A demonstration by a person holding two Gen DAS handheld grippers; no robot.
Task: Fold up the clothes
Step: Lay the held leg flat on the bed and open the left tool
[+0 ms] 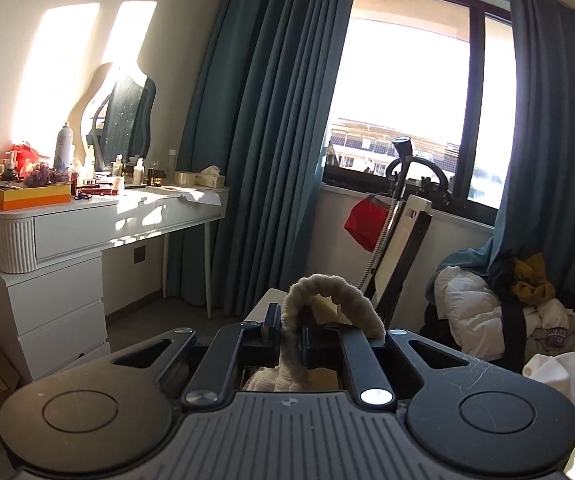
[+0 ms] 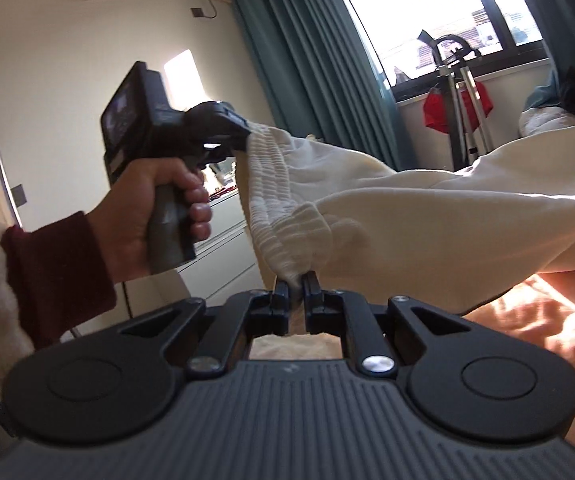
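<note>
The right gripper [image 2: 296, 280] has its jaws pinched nearly closed on the ribbed waistband edge of the cream trousers [image 2: 427, 216], and just beyond it the left gripper [image 2: 243, 138], gripped by the person's hand [image 2: 159, 208], is clamped on the same waistband, which hangs taut between them. The trousers stretch away above the orange bedding [image 2: 527, 320]. Farther off, past the trousers, the teal curtain [image 2: 307, 60] and window [image 2: 427, 8] close the room.
</note>
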